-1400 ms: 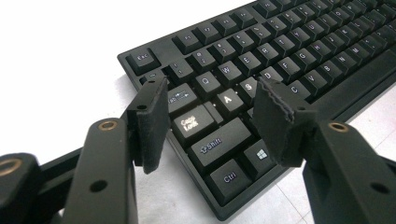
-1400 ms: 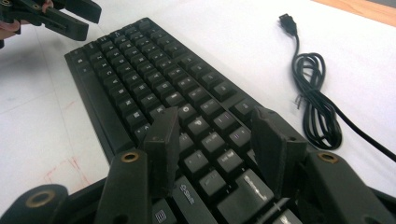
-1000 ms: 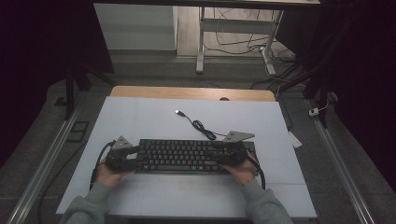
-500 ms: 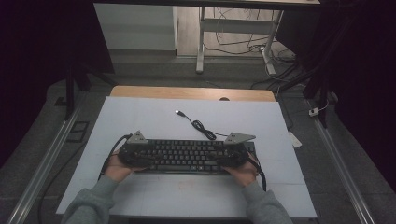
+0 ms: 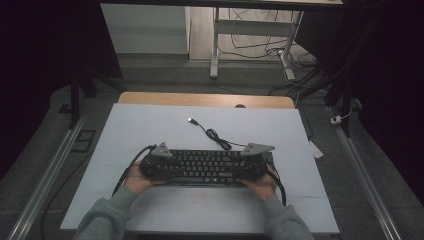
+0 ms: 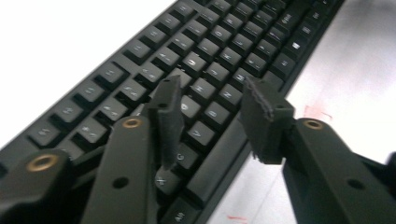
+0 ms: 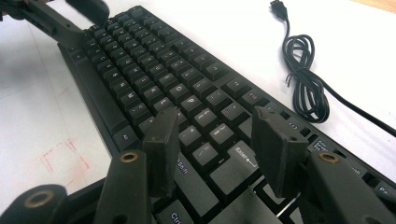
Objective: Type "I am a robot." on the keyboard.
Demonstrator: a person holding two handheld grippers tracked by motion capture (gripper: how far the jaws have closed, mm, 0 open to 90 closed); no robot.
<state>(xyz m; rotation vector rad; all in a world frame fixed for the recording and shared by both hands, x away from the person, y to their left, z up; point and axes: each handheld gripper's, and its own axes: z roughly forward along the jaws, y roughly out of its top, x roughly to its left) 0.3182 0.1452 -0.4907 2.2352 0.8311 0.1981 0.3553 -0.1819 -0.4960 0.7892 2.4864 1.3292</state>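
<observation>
L gripper (image 5: 159, 165) further onto keyboard (image 5: 210, 166)

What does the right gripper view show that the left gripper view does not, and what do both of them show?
The right gripper view adds the coiled black cable with its plug on the white table, the Enter key and a red square mark. It also has the left gripper far off at the keyboard's other end. The left gripper view adds the left gripper's own jaws, standing apart over the middle letter keys. Both share the black keyboard on the white table, with two black jaws open above its keys.
</observation>
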